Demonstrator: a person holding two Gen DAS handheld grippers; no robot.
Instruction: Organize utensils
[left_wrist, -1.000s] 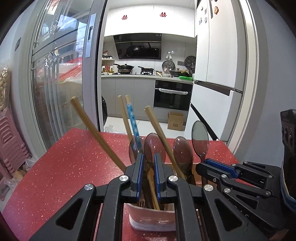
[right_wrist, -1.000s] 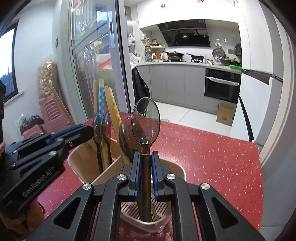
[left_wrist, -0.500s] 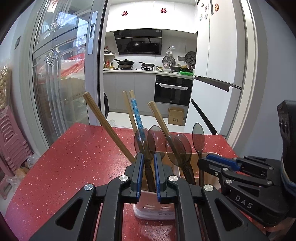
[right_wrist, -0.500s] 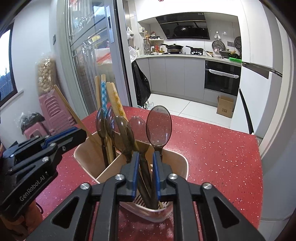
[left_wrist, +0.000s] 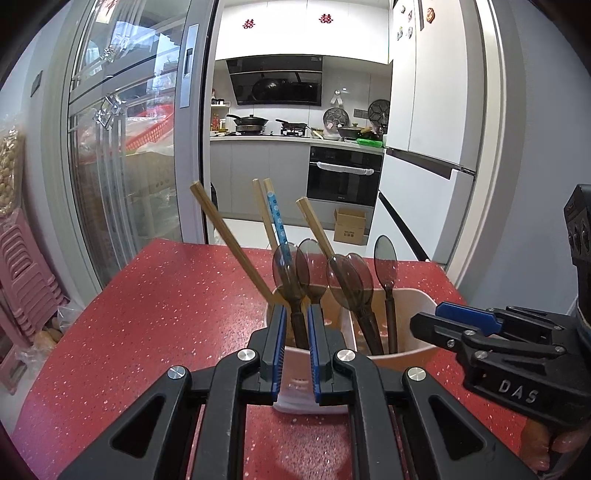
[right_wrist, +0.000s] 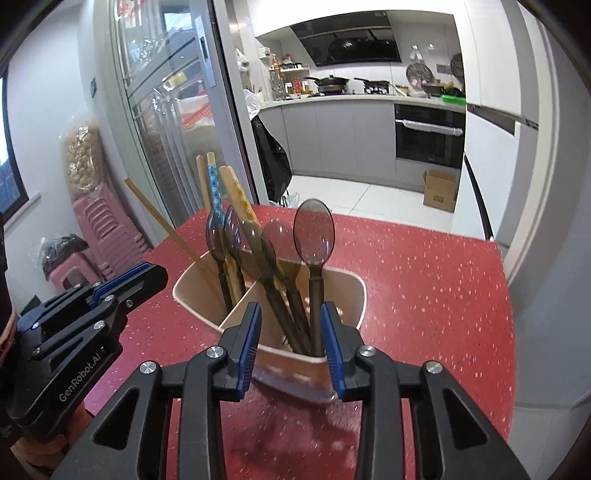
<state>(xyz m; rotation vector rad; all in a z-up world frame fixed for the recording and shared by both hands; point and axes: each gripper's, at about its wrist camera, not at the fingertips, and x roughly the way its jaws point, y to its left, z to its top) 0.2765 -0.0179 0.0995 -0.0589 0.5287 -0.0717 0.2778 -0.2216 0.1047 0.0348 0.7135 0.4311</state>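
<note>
A beige two-compartment utensil holder (left_wrist: 413, 306) (right_wrist: 343, 291) stands on the red speckled table (left_wrist: 166, 295). It holds several dark translucent spoons (left_wrist: 349, 280) (right_wrist: 314, 232) and several chopsticks (left_wrist: 221, 229) (right_wrist: 212, 184). My left gripper (left_wrist: 295, 321) is nearly shut, its jaws close around a spoon handle (left_wrist: 298, 328) standing in the holder's left compartment. My right gripper (right_wrist: 291, 321) is open and empty, its jaws on either side of the spoon handles over the holder's near corner. It also shows in the left wrist view (left_wrist: 458, 325).
The table's far edge (left_wrist: 295, 251) meets a glass sliding door (left_wrist: 122, 147) and the kitchen doorway. A white fridge (left_wrist: 436, 147) stands at the right. Pink stools (right_wrist: 99, 240) are stacked on the floor at the left.
My right gripper let go of its spoon, opened and drew back; the spoon now stands in the holder. My left gripper also drew back, and its jaws have widened a little.
</note>
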